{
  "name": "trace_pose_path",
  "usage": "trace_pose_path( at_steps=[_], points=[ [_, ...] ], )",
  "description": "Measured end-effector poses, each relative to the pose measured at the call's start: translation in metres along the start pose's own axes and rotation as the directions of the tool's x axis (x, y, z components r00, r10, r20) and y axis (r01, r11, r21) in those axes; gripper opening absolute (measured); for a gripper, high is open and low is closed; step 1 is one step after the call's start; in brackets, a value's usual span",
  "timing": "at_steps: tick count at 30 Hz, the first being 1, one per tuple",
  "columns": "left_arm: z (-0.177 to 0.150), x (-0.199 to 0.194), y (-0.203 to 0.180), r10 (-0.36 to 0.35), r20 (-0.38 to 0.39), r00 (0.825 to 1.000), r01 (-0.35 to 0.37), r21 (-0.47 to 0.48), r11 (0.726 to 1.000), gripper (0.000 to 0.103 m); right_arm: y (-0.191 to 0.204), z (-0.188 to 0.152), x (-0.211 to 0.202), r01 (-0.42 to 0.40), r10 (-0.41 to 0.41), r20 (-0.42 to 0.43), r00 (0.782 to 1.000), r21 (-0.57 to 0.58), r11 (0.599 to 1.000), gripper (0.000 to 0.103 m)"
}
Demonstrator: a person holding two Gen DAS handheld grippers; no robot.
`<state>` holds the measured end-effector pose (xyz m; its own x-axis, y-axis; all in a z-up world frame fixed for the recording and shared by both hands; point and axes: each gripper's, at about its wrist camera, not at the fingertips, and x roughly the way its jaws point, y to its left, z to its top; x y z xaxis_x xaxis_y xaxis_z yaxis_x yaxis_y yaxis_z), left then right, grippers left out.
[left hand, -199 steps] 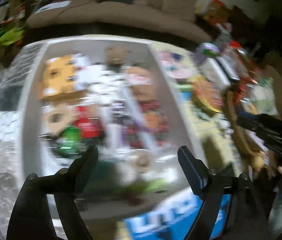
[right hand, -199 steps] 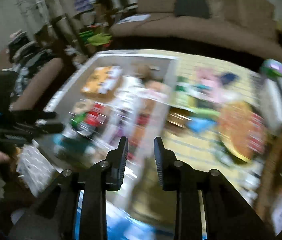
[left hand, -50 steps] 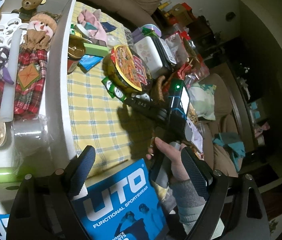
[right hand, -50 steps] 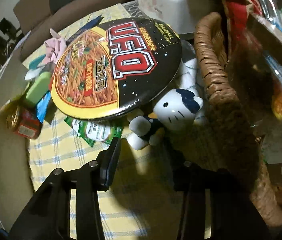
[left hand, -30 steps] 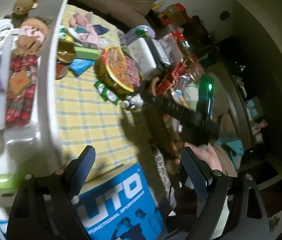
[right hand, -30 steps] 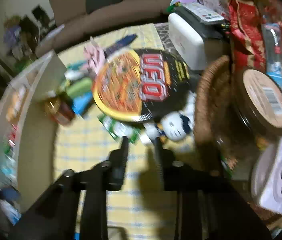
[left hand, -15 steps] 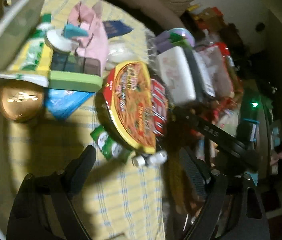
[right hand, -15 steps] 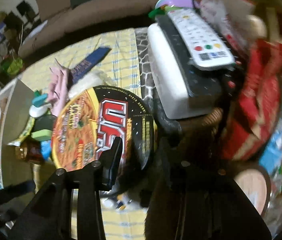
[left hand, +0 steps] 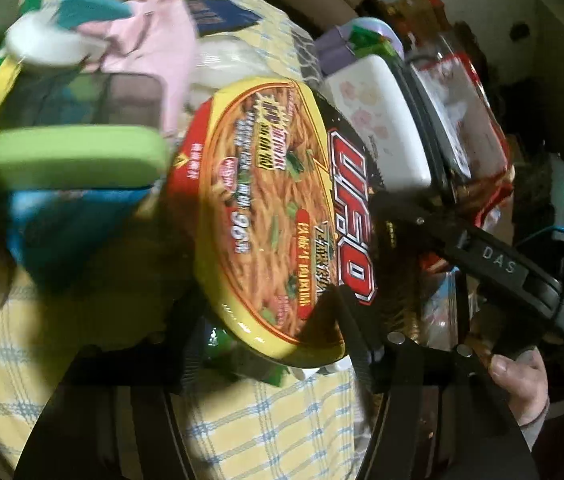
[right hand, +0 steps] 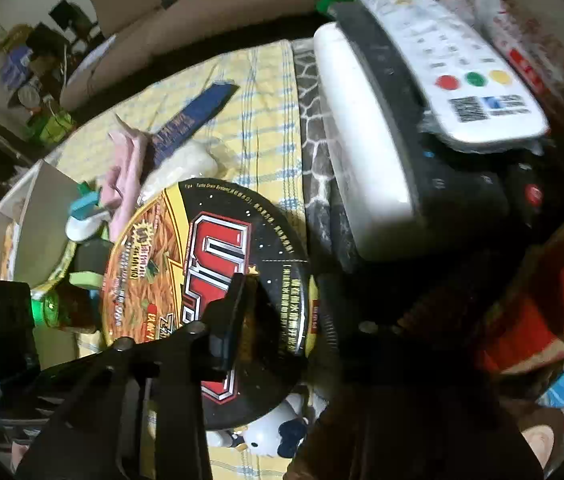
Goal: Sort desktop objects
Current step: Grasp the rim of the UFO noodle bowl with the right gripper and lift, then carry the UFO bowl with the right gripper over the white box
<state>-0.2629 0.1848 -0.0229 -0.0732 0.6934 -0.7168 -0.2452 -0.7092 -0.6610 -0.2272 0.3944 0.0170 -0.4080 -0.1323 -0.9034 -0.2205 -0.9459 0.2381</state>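
Noodle bowl [left hand: 277,216]: large round instant-noodle pack lying tilted on the yellow-checked tabletop [left hand: 282,420], resting on smaller items beneath it.

Step in hand, by judgement: both claws are converging on the bowl to lift it for sorting.
- Left claw [left hand: 265,344]: jaws spread wide, straddling the bowl's near rim; no contact is confirmed.
- Right claw [right hand: 282,312]: one finger lies over the bowl's black half; the other is lost in shadow. Whether it is parted or closed on the rim cannot be told.

Next move calls for seating the rim squarely between the jaws, closing, then lifting level so the items underneath are not dragged.

Items nearest the bowl:
- A white cat figure [right hand: 269,436] sits under the bowl's near edge.
- A green packet [left hand: 221,344] is also tucked beneath it.
- A green case [left hand: 77,156] touches the bowl's side.
- A pink cloth [left hand: 153,44] lies beyond the bowl.

Containers:
- White box [right hand: 358,152], just beyond the bowl, carries a dark device and a white remote [right hand: 454,64] stacked on top.
- Grey tray [right hand: 37,208], well apart from the bowl; contents mostly hidden.
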Motion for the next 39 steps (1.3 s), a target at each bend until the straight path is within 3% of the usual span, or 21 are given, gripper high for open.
trace_pose_path(
  at_steps=[6, 14, 18, 21, 26, 30, 33, 39],
  points=[
    [-0.010, -0.028, -0.027, -0.040, 0.035, 0.999, 0.038, 0.057, 0.998, 0.062, 0.013, -0.012, -0.046, 0.047, -0.042, 0.088, 0.995, -0.053, 0.997, 0.032],
    [-0.035, -0.124, -0.054, -0.138, 0.118, 0.983, 0.125, 0.114, 0.986, 0.062, 0.045, -0.039, -0.152, -0.043, 0.065, 0.225, 0.972, -0.098, 0.994, 0.032],
    [-0.047, -0.184, -0.039, -0.151, 0.166, 0.974, 0.135, 0.103, 0.985, 0.062, 0.090, -0.048, -0.192, -0.086, 0.129, 0.258, 0.957, -0.171, 0.982, 0.032],
    [-0.051, -0.232, -0.010, -0.129, 0.225, 0.966, 0.112, 0.087, 0.990, 0.064, 0.141, -0.052, -0.198, -0.116, 0.174, 0.255, 0.951, -0.228, 0.967, 0.032],
    [-0.049, -0.290, 0.064, -0.038, 0.293, 0.955, 0.042, -0.008, 0.999, 0.068, 0.233, -0.055, -0.166, -0.192, 0.257, 0.192, 0.947, -0.301, 0.934, 0.032],
    [-0.036, -0.298, 0.123, 0.029, 0.295, 0.955, 0.000, -0.097, 0.995, 0.069, 0.292, -0.051, -0.104, -0.248, 0.293, 0.116, 0.949, -0.300, 0.921, 0.032],
    [-0.021, -0.292, 0.155, 0.058, 0.282, 0.958, -0.020, -0.136, 0.990, 0.069, 0.307, -0.045, -0.054, -0.264, 0.290, 0.066, 0.955, -0.264, 0.928, 0.032],
    [-0.002, -0.262, 0.173, 0.084, 0.237, 0.968, -0.054, -0.129, 0.990, 0.069, 0.302, -0.043, 0.002, -0.237, 0.245, 0.010, 0.970, -0.218, 0.947, 0.032]
  ],
)
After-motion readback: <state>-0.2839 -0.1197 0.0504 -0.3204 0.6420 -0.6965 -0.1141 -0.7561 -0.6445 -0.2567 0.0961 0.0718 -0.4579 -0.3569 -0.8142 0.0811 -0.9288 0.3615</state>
